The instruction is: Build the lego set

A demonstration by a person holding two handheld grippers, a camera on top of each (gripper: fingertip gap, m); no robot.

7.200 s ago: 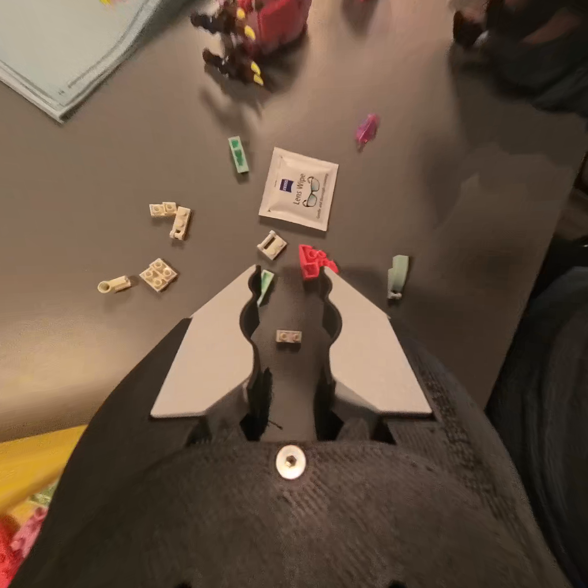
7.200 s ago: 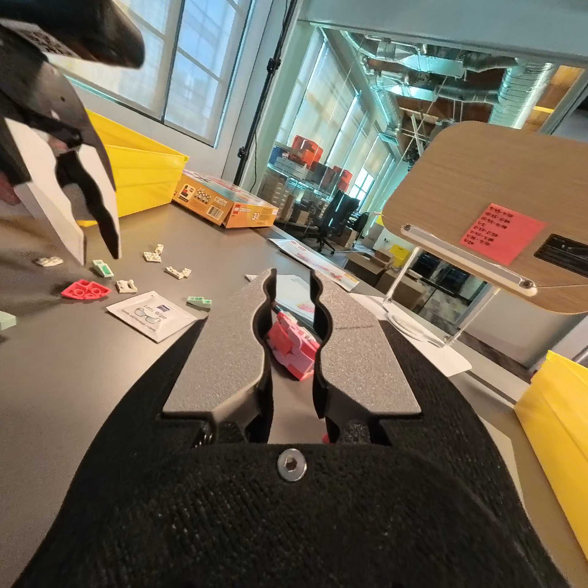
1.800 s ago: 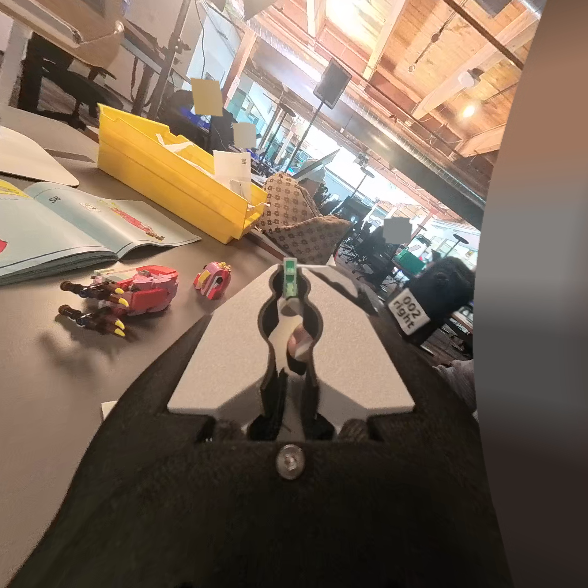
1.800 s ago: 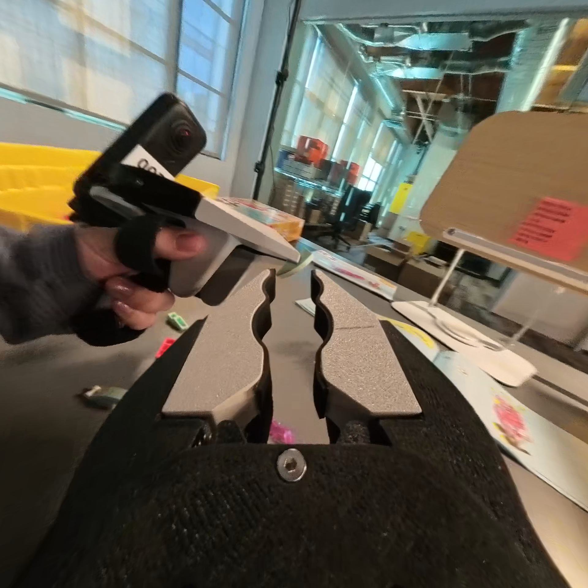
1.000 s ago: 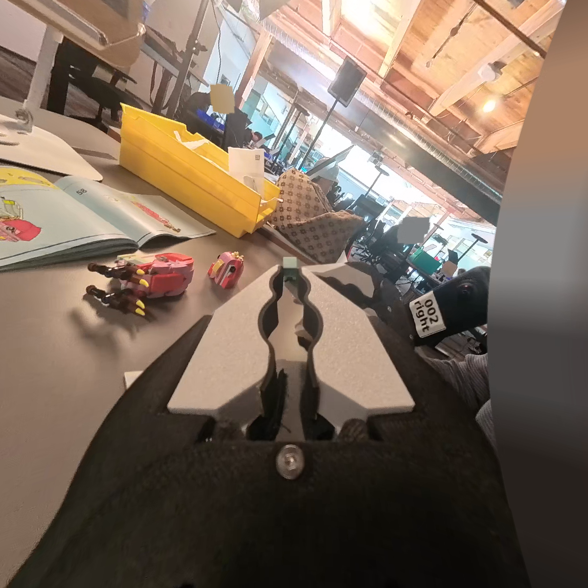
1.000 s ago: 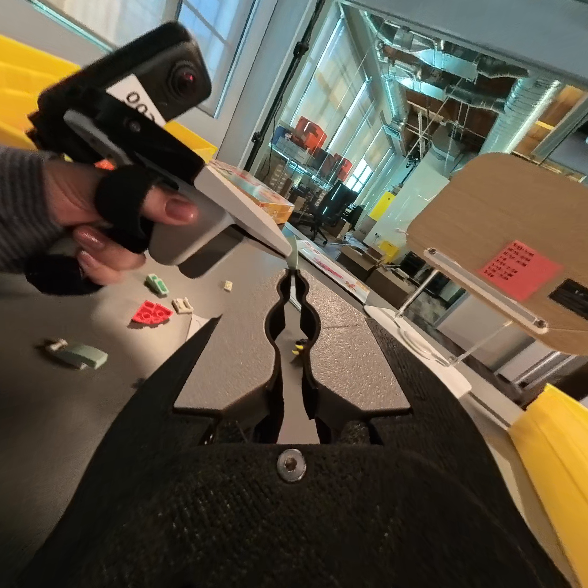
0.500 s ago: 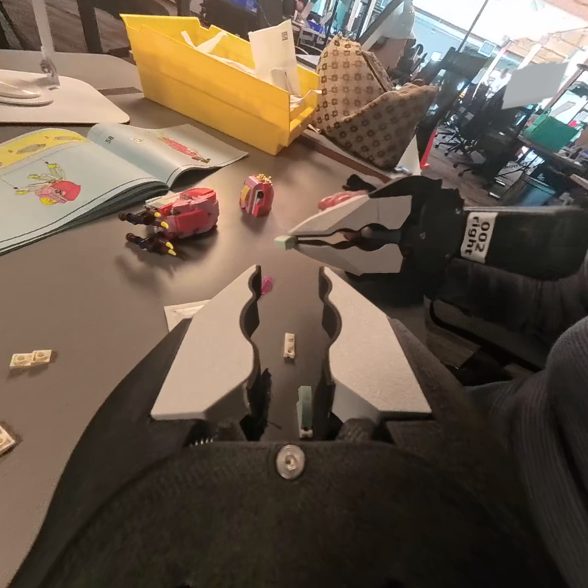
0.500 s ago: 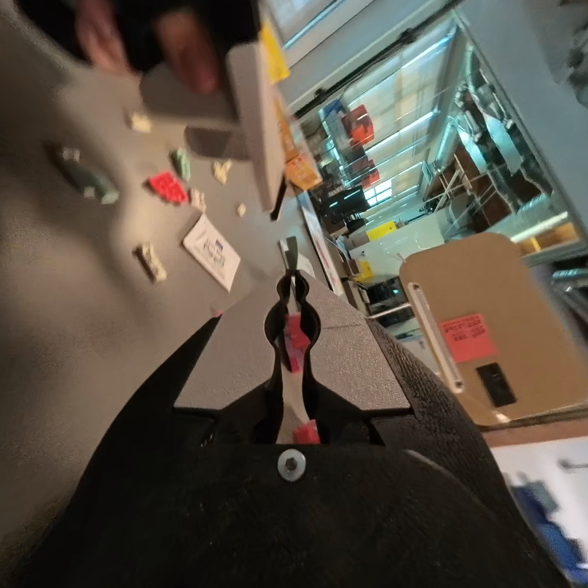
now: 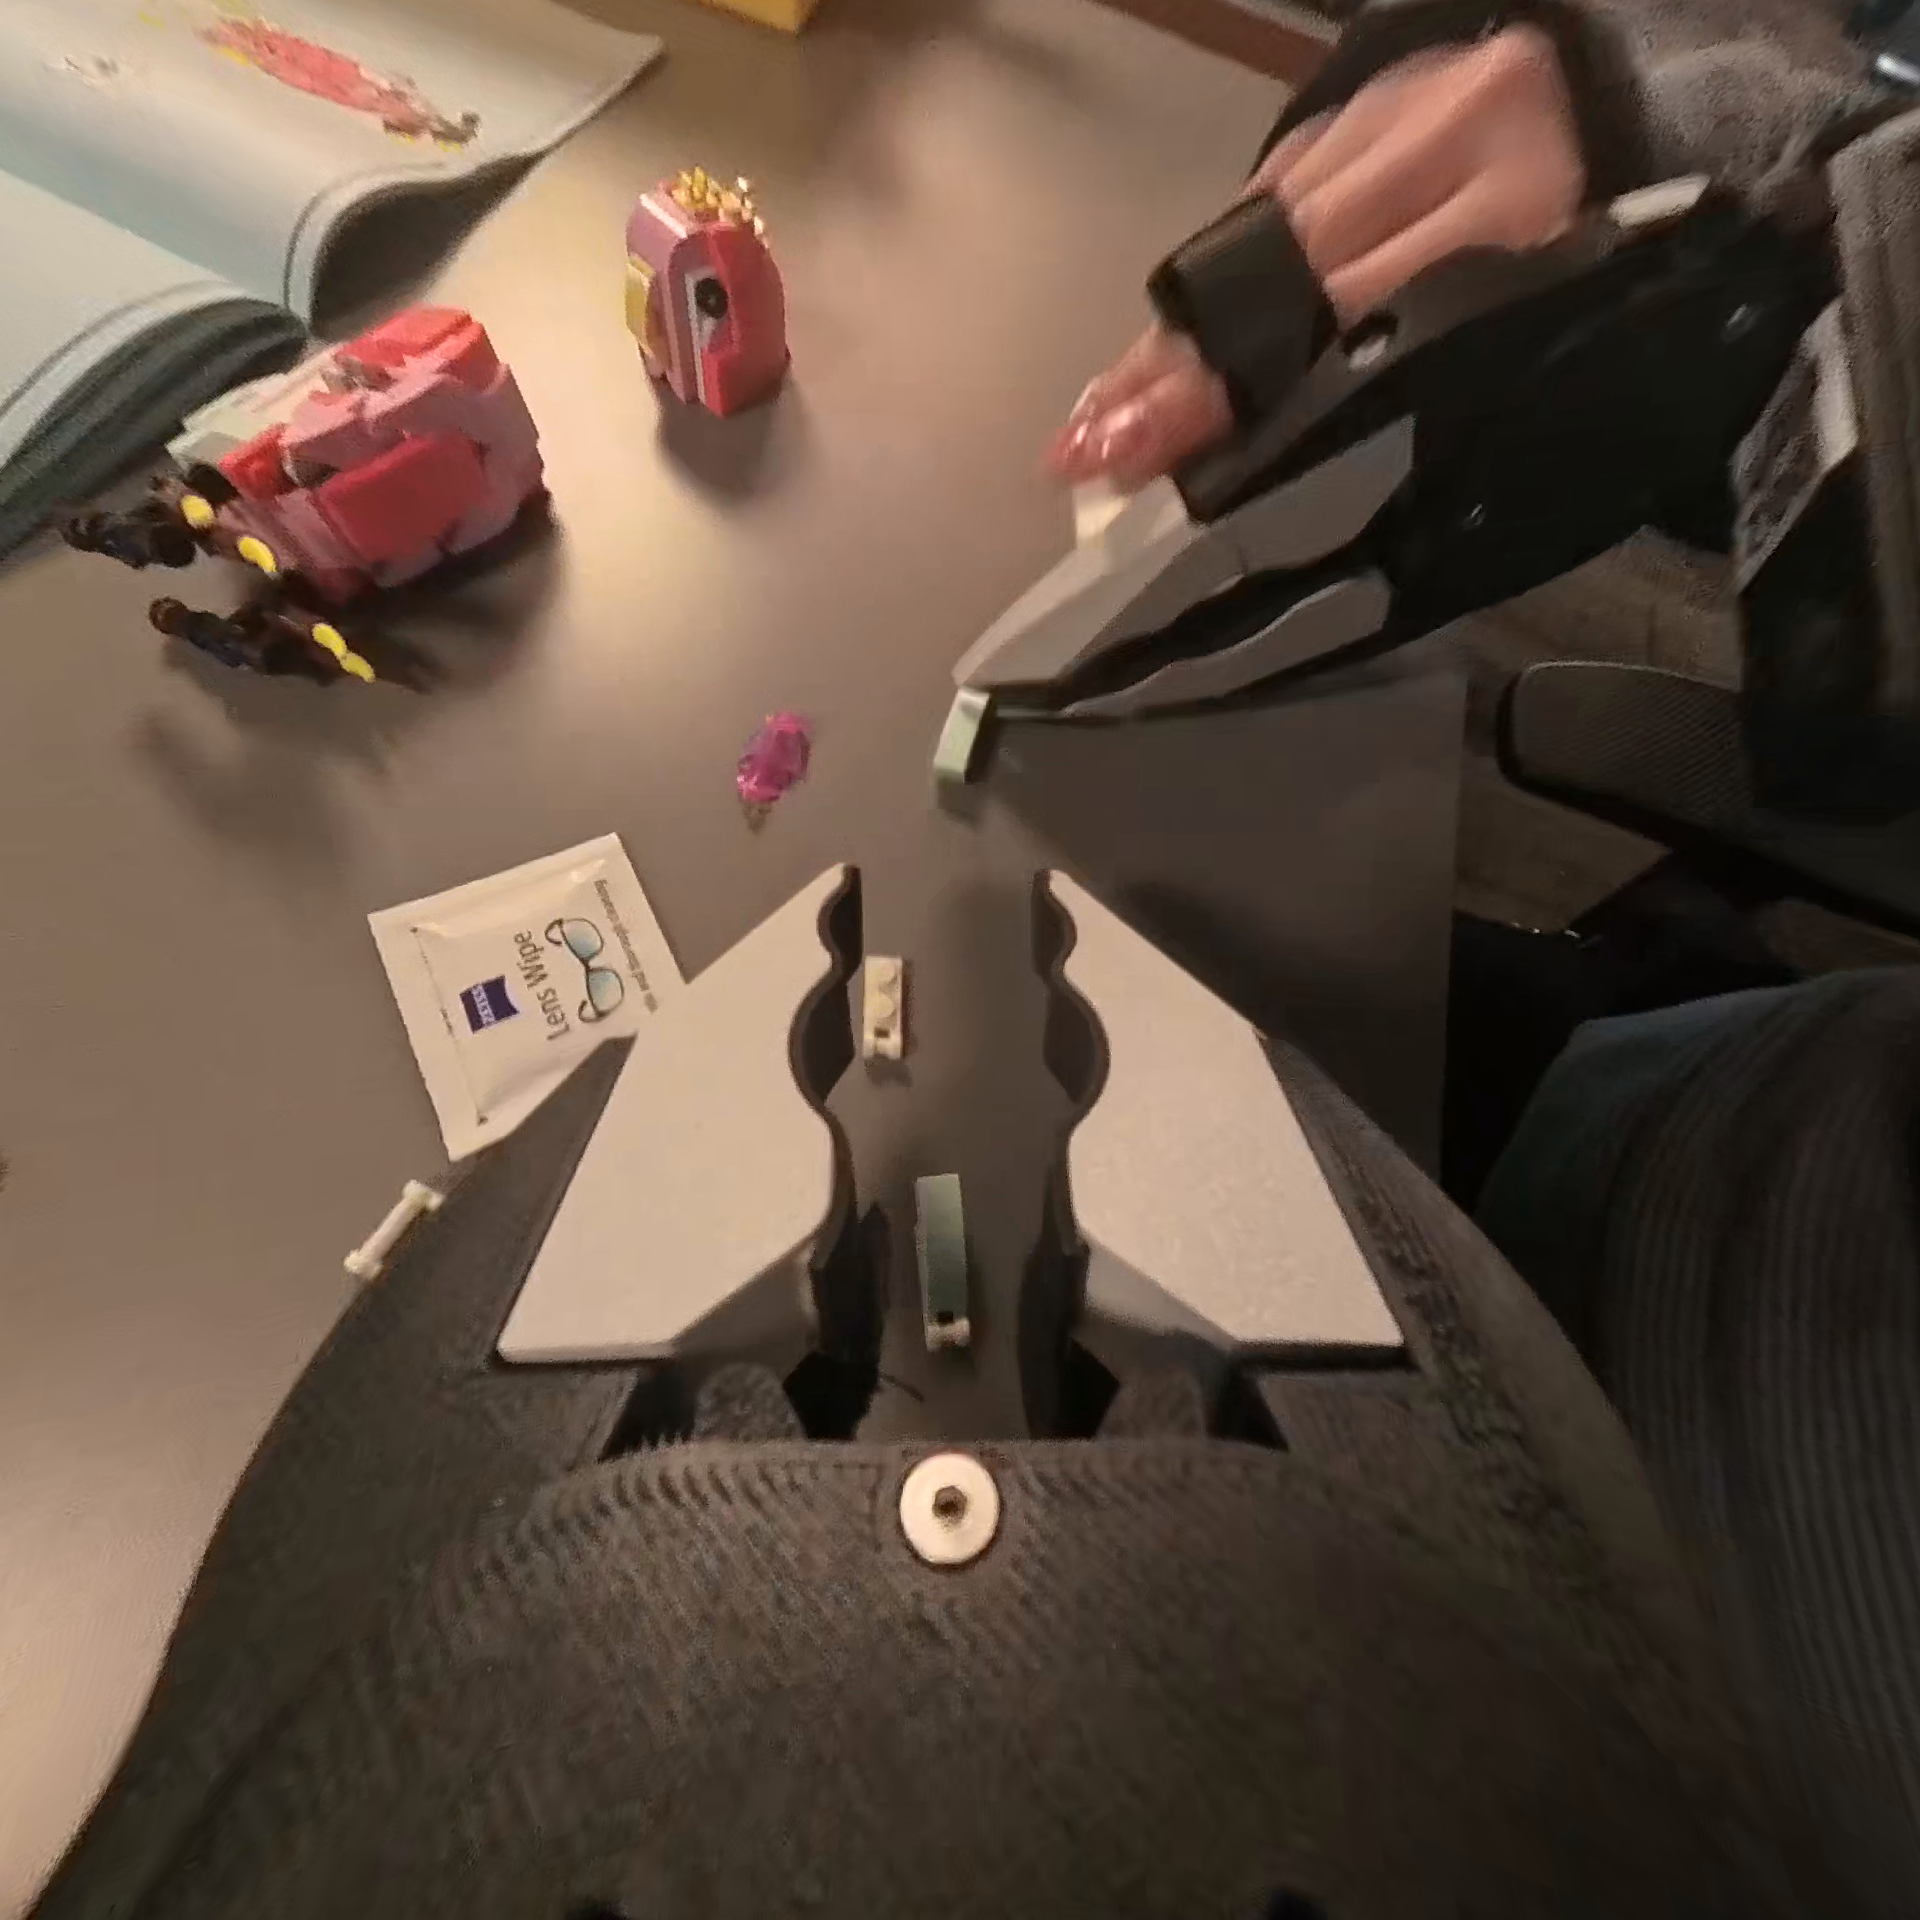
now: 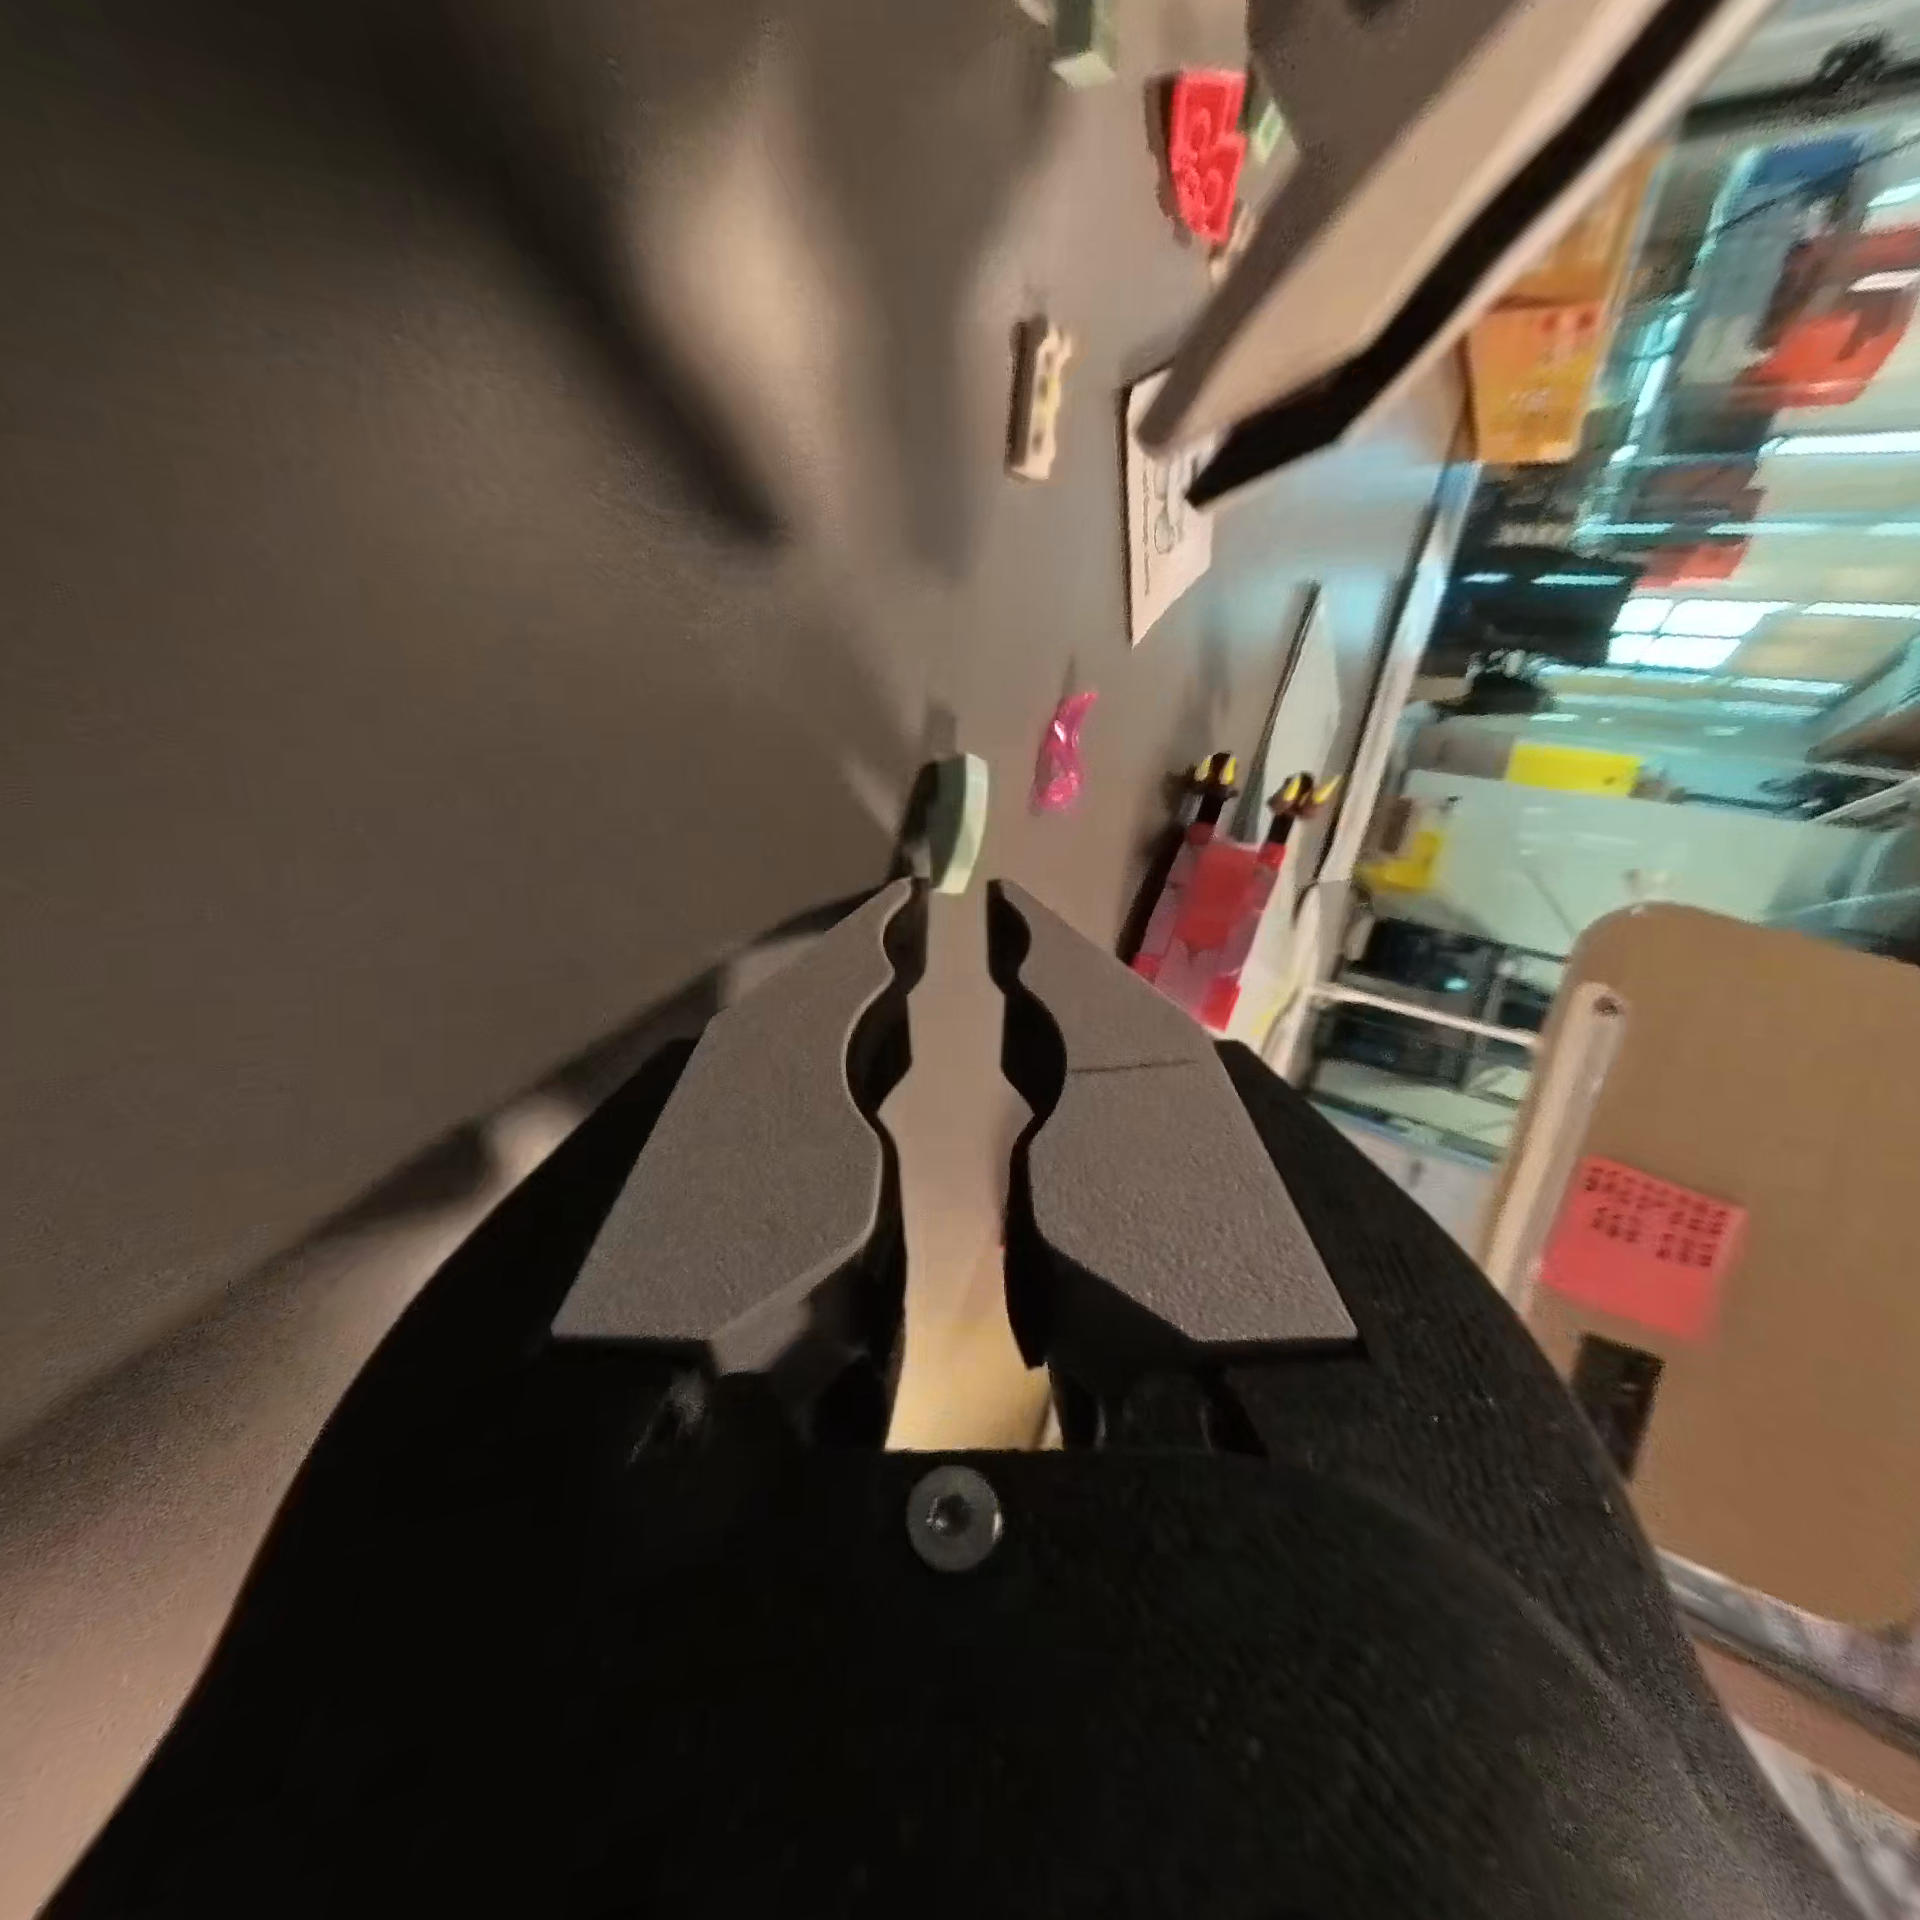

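While left gripper [image 9: 945, 883] hovers jaws apart, right gripper [image 10: 951, 888] tilted, jaws slightly parted beside pale green piece [image 10: 956, 836].

A white sachet [image 9: 525, 987] is seen lying on the grey bench [image 9: 312, 831]. An open booklet [image 9: 208, 177] is laid at the far left. A yellow bin edge [image 9: 764, 12] is glimpsed beyond it.

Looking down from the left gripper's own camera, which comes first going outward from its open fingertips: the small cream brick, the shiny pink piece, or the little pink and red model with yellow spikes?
From the left gripper:
1. Small cream brick, lying on the table between the fingertips, by the left one.
2. Shiny pink piece, farther ahead, slightly left.
3. Pink and red model, farthest, up the table.
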